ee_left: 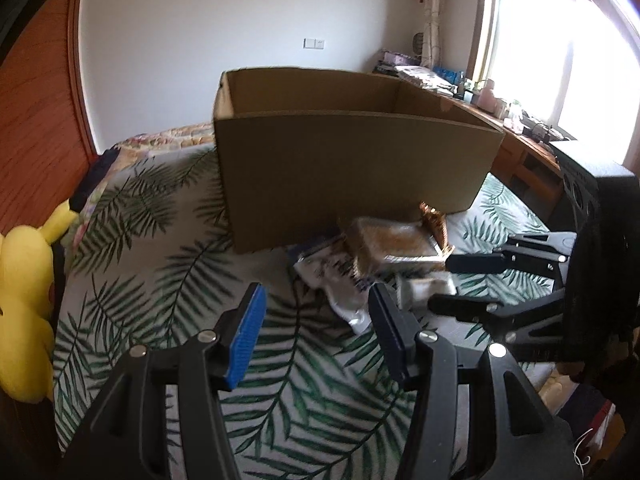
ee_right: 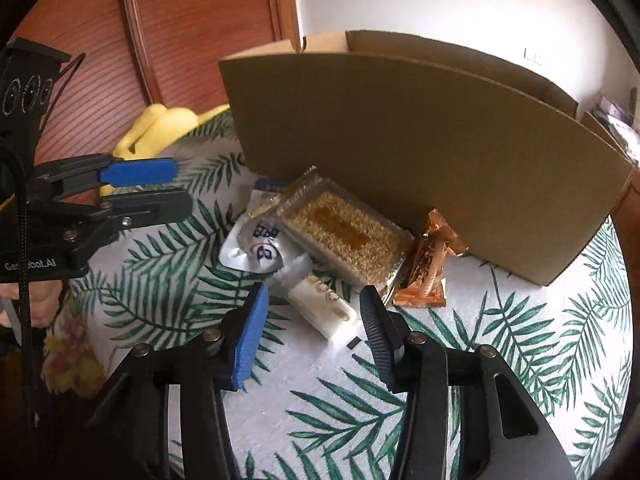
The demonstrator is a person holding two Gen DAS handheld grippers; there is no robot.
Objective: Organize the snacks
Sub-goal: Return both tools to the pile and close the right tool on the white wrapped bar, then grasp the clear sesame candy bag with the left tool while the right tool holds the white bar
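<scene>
- Right gripper (ee_right: 314,328): jaws apart, nothing held; the white snack bar (ee_right: 320,306) lies between our fingertips, untouched, long axis running near-right to far-left.
- Left gripper (ee_left: 316,320): released, empty, farther left of the pile; the right is nearer.
- Beyond: the sesame tray (ee_right: 344,236), then the cardboard box (ee_right: 440,152) on the leaf-print bedspread (ee_right: 520,340).

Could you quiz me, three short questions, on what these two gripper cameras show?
1. True or false: a snack already lies between the right gripper's pads.
2. Which lies nearest the cardboard box: A white wrapped bar, B orange packet, C silver pouch?
3. What yellow thing sits beside the bedspread?

Key: 1 false, the bar lies just ahead of them. 2 B. 3 A plush toy.
</scene>
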